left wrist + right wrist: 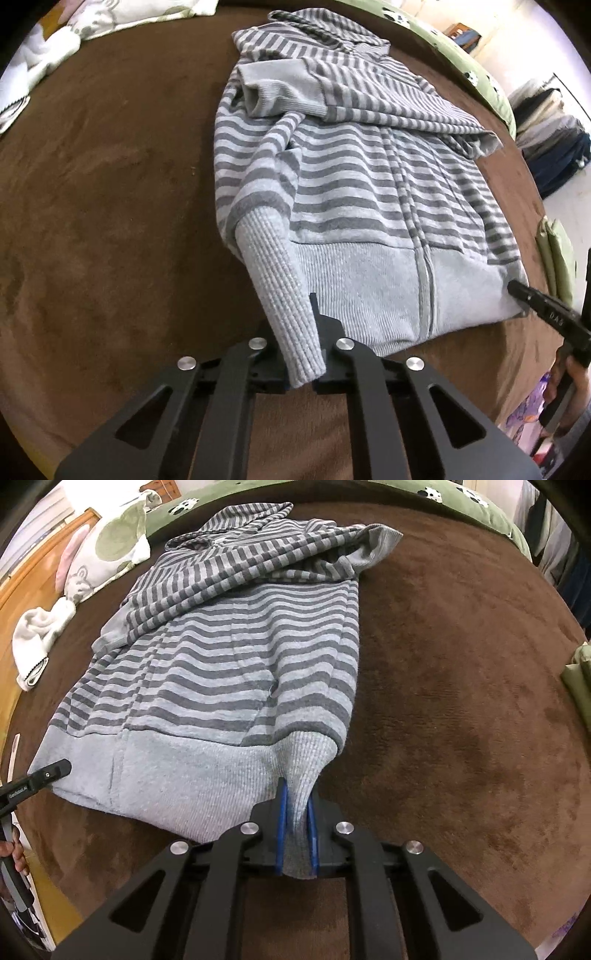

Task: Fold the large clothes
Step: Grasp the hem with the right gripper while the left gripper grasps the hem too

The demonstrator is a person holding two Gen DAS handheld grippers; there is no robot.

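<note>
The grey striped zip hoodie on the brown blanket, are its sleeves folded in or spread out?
Folded in: both sleeves lie across the grey striped zip hoodie; none spreads onto the brown blanket.

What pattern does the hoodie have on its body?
The hoodie has light and dark grey horizontal stripes, with a plain grey ribbed hem; the right wrist view shows it best.

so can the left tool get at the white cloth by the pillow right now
Probably not yet. The left tool is shut on the striped hoodie's ribbed cuff, so it must let go first. Bare brown blanket lies between it and the white cloth.
</note>
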